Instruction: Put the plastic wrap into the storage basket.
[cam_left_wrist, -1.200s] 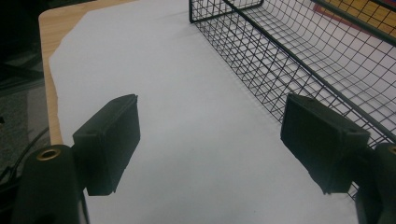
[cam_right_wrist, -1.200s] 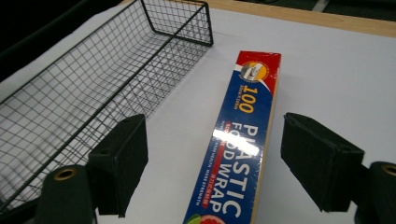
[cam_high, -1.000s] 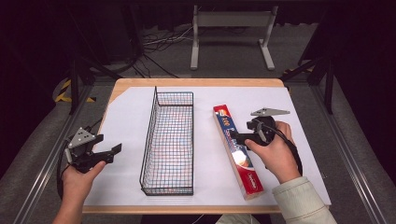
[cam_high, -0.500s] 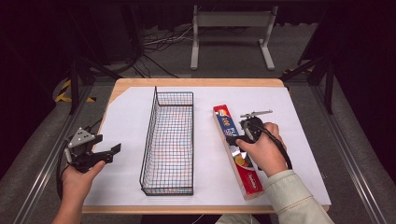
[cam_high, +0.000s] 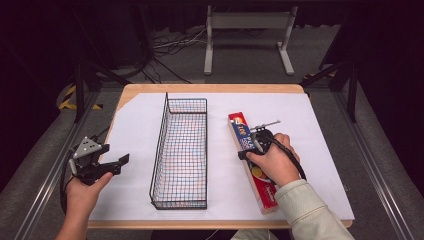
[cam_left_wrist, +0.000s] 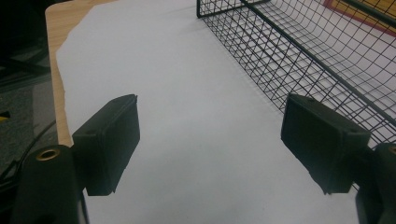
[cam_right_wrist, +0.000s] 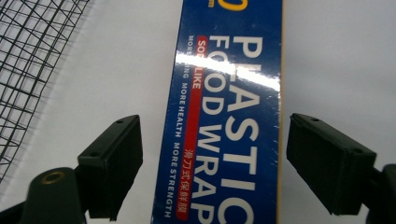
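A long red and blue plastic wrap box (cam_high: 251, 160) lies on the white sheet, right of the black wire basket (cam_high: 181, 145). My right gripper (cam_high: 253, 145) points down over the box's middle, open, one jaw on each side of the box (cam_right_wrist: 229, 116) with gaps between. In the right gripper view the blue face reads "PLASTIC FOOD WRAP". My left gripper (cam_high: 117, 162) hovers open near the table's left edge, nothing between its fingers (cam_left_wrist: 112, 140), the basket wall (cam_left_wrist: 303, 60) to its right.
A white sheet (cam_high: 135, 135) covers most of the wooden table (cam_high: 210, 88). The basket holds nothing. A metal stand (cam_high: 247, 35) and cables lie on the floor beyond the far edge. Metal rails run along both sides.
My right gripper has moved left and down from beside the box until its jaws straddle it. The left gripper has barely shifted.
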